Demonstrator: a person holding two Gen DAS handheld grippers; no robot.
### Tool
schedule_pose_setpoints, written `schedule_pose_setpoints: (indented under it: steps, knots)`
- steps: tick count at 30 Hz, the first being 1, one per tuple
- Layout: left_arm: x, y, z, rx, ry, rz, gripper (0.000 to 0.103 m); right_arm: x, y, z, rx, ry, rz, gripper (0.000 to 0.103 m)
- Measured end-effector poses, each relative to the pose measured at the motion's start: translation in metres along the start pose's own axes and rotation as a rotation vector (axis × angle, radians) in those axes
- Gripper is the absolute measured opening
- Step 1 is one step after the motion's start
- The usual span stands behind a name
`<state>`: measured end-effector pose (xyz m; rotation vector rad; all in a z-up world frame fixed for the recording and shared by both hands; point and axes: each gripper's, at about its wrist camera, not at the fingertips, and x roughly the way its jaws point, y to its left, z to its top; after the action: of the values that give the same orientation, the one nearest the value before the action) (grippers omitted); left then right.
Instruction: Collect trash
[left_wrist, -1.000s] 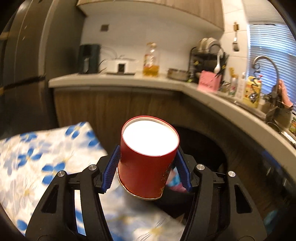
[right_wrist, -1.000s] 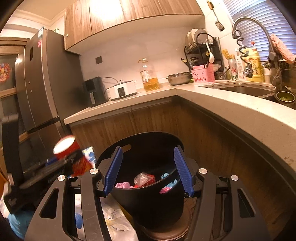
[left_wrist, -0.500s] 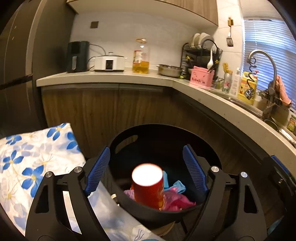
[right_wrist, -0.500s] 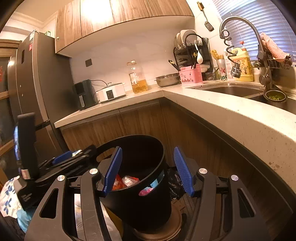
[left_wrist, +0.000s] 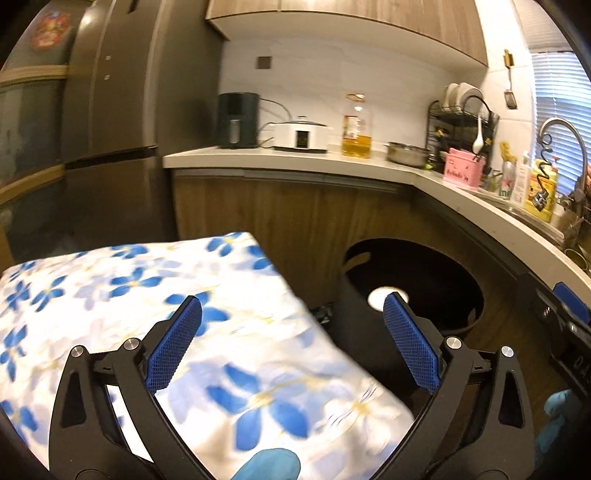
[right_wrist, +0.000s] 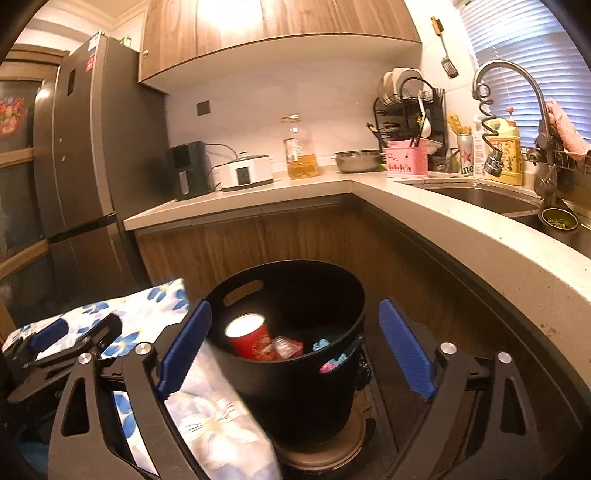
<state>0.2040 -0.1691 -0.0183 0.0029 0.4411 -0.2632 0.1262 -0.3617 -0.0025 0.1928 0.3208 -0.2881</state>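
Note:
A red paper cup (right_wrist: 250, 339) stands inside the black trash bin (right_wrist: 303, 398) among pink and blue wrappers (right_wrist: 286, 346). My right gripper (right_wrist: 295, 304) points at the bin, its jaws opening wide with nothing pressed between the pads. In the left wrist view only the cup's white top (left_wrist: 380, 297) shows, down in the bin (left_wrist: 424, 248). My left gripper (left_wrist: 293, 299) hangs over a blue-flowered cloth (left_wrist: 147, 280), left of the bin; its jaws are opening and hold nothing. In the right wrist view the left gripper (right_wrist: 70, 338) sits at the far left.
The bin stands on a round base (right_wrist: 321, 454) in the corner of wooden cabinets (right_wrist: 295, 236). The counter (right_wrist: 461, 229) carries an oil bottle (right_wrist: 300, 147), a cooker (right_wrist: 245, 173) and a dish rack (right_wrist: 410, 99). A fridge (right_wrist: 85, 166) stands at the left.
The left gripper let go of the red cup, which dropped into the bin, then swung left over the flowered cloth. Both grippers' jaws have spread wider.

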Motion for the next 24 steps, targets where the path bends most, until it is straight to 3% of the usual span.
schedule_pose_setpoints:
  steps: [12,24]
  knots:
    - [-0.085,0.061,-0.029,-0.06,0.003,0.06,0.097,-0.079,0.061,-0.015,-0.085,-0.009,0.011,0.097]
    - [-0.152,0.083,-0.054,-0.07,-0.027,0.076,0.097,-0.136,0.079,-0.043,-0.103,0.029,-0.01,0.097]
